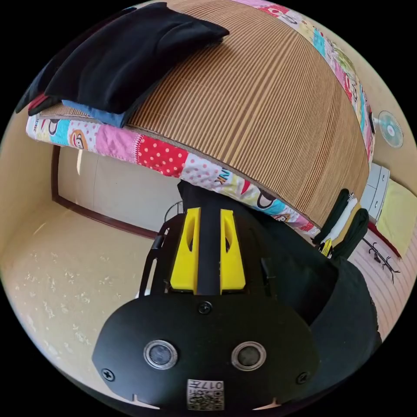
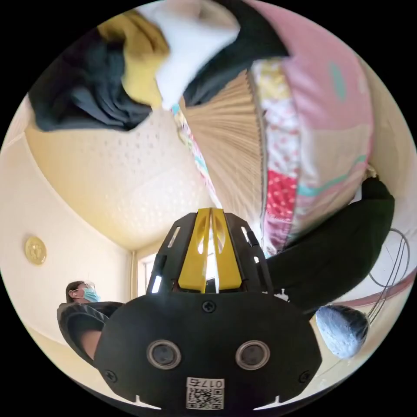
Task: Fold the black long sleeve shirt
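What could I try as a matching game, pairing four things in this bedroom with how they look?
Things:
1. folded black garment
2. bamboo mat
3. patchwork quilt
4. fan

Looks:
A. tan and finely ribbed, spread over the bed
B. lying on a blue garment at the mat's corner
C. many colours with polka dots, edging the bed below the mat
D. round and pale teal, against the yellowish wall

Pairs: 1-B, 2-A, 3-C, 4-D
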`<act>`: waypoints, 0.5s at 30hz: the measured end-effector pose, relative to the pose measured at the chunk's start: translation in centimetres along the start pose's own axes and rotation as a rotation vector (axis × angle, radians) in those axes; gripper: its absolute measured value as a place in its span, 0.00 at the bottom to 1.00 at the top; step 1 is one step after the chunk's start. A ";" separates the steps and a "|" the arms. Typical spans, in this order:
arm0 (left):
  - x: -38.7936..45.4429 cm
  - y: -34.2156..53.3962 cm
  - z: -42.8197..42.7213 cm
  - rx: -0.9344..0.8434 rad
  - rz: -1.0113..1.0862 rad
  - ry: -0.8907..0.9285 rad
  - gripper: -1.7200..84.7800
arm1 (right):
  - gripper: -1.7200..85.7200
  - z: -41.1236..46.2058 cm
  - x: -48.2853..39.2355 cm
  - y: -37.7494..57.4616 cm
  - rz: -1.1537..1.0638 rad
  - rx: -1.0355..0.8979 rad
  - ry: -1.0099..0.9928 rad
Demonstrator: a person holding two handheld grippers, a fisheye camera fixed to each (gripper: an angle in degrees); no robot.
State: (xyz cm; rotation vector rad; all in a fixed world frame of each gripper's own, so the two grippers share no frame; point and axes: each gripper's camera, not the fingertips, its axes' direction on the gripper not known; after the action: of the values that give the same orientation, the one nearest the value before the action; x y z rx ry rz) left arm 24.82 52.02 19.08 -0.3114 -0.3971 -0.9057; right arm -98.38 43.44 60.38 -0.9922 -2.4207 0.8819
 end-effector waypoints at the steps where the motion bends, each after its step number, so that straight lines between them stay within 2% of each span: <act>1: -0.2 -0.1 -0.5 0.007 0.001 0.009 0.11 | 0.03 3.7 -1.1 -1.4 -0.019 -0.113 0.011; 5: -1.7 -2.0 -5.3 0.084 0.033 0.041 0.12 | 0.03 15.2 -6.6 -3.0 -0.209 -0.440 0.021; 7: -2.0 -3.3 -7.9 0.137 0.050 0.043 0.13 | 0.02 18.7 -8.5 -2.2 -0.271 -0.507 0.034; 11: -1.8 -6.6 -13.2 0.249 0.080 0.061 0.13 | 0.02 23.4 -10.2 1.0 -0.321 -0.557 0.020; 15: -0.1 -10.8 -16.5 0.296 0.133 0.054 0.14 | 0.02 23.4 -9.3 3.9 -0.299 -0.500 0.040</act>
State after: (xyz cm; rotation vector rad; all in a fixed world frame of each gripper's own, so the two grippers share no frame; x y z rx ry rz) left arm 19.35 38.83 5.44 -0.0407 -0.4487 -0.7121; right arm -102.93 29.33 39.68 -0.7547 -2.7184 0.1527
